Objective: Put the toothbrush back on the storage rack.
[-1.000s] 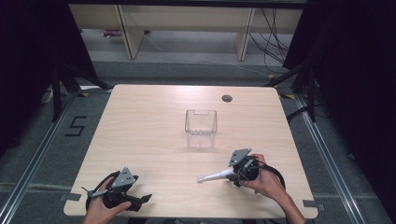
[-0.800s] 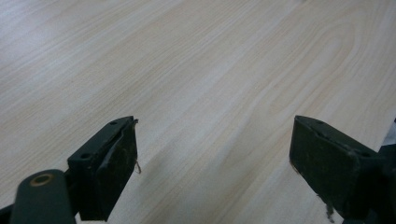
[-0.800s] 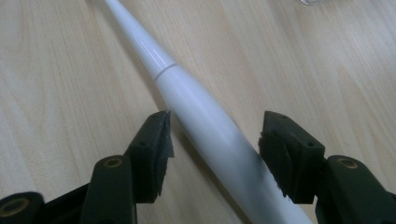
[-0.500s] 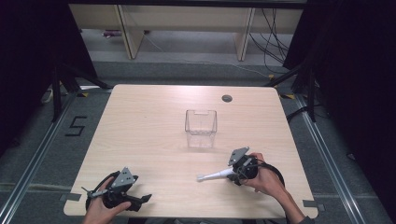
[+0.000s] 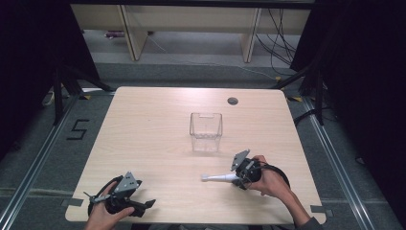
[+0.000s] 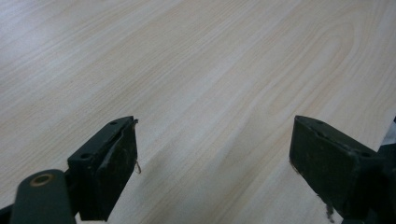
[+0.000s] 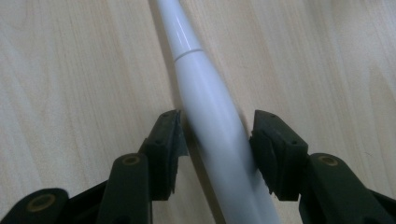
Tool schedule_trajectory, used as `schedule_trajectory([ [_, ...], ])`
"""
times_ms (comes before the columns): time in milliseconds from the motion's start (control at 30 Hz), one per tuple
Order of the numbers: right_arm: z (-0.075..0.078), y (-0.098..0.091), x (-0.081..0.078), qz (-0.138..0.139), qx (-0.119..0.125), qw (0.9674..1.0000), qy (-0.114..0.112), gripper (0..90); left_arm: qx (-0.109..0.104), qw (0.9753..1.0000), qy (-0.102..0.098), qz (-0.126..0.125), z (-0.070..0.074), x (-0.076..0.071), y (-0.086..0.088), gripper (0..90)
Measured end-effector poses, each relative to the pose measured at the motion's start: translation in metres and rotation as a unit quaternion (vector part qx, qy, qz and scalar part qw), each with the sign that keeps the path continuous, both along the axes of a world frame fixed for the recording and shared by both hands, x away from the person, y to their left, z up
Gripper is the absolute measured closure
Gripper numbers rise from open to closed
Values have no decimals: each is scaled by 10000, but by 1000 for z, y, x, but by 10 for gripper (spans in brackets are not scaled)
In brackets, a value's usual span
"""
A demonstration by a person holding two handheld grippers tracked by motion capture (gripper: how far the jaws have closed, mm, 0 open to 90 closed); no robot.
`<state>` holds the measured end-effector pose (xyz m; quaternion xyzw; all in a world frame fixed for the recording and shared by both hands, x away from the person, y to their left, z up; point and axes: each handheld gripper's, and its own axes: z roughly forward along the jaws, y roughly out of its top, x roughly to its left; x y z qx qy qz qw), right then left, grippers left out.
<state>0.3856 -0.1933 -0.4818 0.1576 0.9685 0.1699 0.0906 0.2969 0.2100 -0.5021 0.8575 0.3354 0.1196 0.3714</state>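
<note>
Pale wood-grain table (image 5: 143,129), seen from above, carries everything shown. Near its centre stands a clear, square-sided plastic container (image 5: 206,132), upright and open at the top. Toward the near right edge lies a slim white handle-shaped object (image 5: 218,178), flat on the table with its narrow end pointing left, well apart from the container. The right gripper (image 5: 238,178), held in the person's right hand, sits at the thicker end of this object; in the right gripper view the white object (image 7: 212,121) runs between the jaws, which have just been closing, the right one at its side and a thin gap on the left. The left gripper (image 5: 143,205), at the near left corner, holds nothing, its jaws wide apart over bare wood.
</note>
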Motion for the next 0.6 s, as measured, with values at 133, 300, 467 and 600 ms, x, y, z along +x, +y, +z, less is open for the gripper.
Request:
schedule_trajectory([
  [133, 1, 3, 2, 26, -125, 9997, 194, 555, -1, 10000, 2, 1, 0, 0, 0, 148],
  [300, 3, 5, 5, -106, -249, 9991, 339, 580, 1, 10000, -2, -5, 0, 0, 0, 149],
  [467, 4, 6, 8, 23, -301, 9985, 452, 622, 1, 10000, 3, 1, 0, 0, 0, 149],
  [600, 5, 7, 8, 32, -394, 9977, 543, 647, 9, 10000, 1, 0, 0, 0, 0, 149],
])
